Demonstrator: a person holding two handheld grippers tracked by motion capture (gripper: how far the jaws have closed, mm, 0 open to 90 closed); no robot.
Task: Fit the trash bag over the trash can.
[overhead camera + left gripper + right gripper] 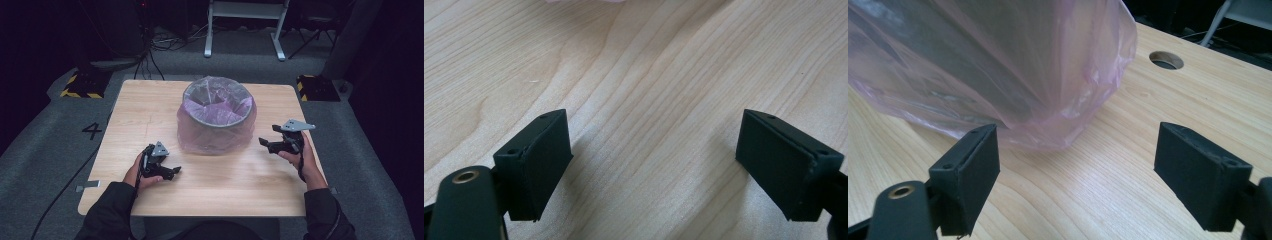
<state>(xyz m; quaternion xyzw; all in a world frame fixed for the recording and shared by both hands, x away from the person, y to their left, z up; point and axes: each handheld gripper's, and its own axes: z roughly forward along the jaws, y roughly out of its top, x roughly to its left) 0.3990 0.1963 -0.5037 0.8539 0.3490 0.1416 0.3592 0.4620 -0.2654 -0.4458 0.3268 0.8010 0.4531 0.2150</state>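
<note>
Holding a gripper in each hand, you sit at the near edge of the wooden table (pixel 150 107); dark sleeves come in from the bottom of the high view; your left gripper (pixel 172 172) sits low near the front left of the tabletop, jaws spread wide with nothing between them, bare wood grain under them in the left gripper view (pixel 654 165); your right gripper (pixel 267 136) is raised a little above the right side of the table, pointing inward at the bin, jaws also wide apart and empty (pixel 1075 172); a cable trails down from it along your wrist; further in, mid-table, stands the grey waste bin (pixel 216 117), upright, lined with a translucent pink bag (pixel 192 137) that folds over the rim and drapes down the outside to the tabletop; in the right gripper view the bag (pixel 998 65) bulges just ahead of the jaws, near but not touching either pad; a round cable hole (pixel 1166 59) sits in the table beyond it; behind the table, grey floor, a painted 4 (pixel 92 131), a white frame (pixel 245 25).
</note>
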